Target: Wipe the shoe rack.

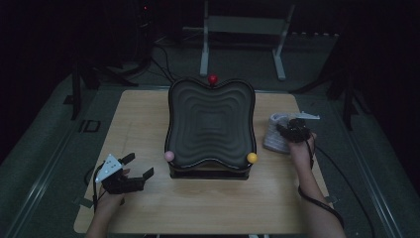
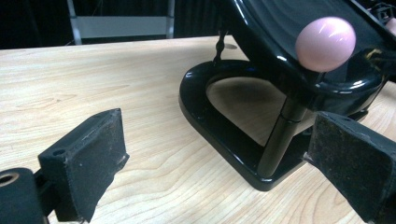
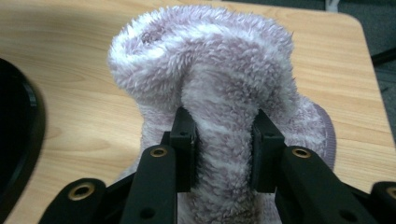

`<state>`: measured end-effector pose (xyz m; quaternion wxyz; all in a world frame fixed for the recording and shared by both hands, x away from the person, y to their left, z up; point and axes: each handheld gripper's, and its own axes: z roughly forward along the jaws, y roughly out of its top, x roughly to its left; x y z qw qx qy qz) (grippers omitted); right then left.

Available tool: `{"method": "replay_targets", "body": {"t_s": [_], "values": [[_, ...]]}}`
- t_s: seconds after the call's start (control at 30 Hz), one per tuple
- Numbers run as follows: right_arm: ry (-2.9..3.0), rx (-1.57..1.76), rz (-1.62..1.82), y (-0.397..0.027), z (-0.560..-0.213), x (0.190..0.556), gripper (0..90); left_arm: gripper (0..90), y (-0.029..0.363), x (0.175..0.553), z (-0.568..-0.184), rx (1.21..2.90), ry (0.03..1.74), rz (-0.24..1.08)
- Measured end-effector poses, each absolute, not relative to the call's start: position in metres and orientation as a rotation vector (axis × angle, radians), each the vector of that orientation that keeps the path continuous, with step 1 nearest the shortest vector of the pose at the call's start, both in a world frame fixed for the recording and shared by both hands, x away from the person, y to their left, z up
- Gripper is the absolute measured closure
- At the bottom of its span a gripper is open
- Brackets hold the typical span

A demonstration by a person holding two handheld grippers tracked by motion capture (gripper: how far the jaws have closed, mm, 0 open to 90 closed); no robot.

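Observation:
A fluffy lilac cloth (image 1: 272,140) stands bunched on the right side of the wooden table (image 1: 143,119). My right gripper (image 1: 293,130) is shut on it. In the right gripper view both pads pinch a fold of the fluffy lilac cloth (image 3: 210,60) between the right gripper's (image 3: 223,140) jaws. My left gripper (image 1: 140,164) rests near the table's front left, open and holding nothing. In the left gripper view the left gripper (image 2: 219,140) has its jaws wide apart. They face the black stand's post (image 2: 278,140) and a pink ball (image 2: 325,43).
A black ribbed tray (image 1: 210,119) on a black base (image 2: 196,105) stands mid-table. It carries a pink ball (image 1: 169,155) at its front left corner, a yellow ball (image 1: 252,157) at its front right and a red ball (image 1: 212,79) at the back. A metal frame (image 1: 242,25) stands beyond the table.

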<state>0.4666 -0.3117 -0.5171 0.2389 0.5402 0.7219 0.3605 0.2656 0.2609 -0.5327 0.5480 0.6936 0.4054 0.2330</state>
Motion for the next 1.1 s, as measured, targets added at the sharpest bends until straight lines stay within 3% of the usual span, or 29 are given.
{"method": "replay_targets", "body": {"t_s": [0.3, 0.47, 0.63, 0.77, 1.1], "values": [[2.018, 1.502, 0.942, -0.306, -0.538, 0.478, 62.6, 4.5, 0.258, 0.266, -0.537, 1.668, 0.956, 0.529], [2.033, 1.476, 0.962, -0.308, -0.533, 0.475, 49.1, 4.6, 0.256, 0.267, -0.538, 1.682, 0.951, 0.523], [2.011, 1.468, 1.004, -0.313, -0.524, 0.469, 29.2, 4.6, 0.256, 0.266, -0.538, 1.683, 0.951, 0.531], [2.030, 1.414, 1.074, -0.314, -0.517, 0.460, 19.8, 4.6, 0.255, 0.266, -0.539, 1.690, 0.949, 0.529], [2.055, 1.370, 1.120, -0.316, -0.516, 0.436, 17.0, 4.6, 0.251, 0.266, -0.541, 1.701, 0.947, 0.522]]}}
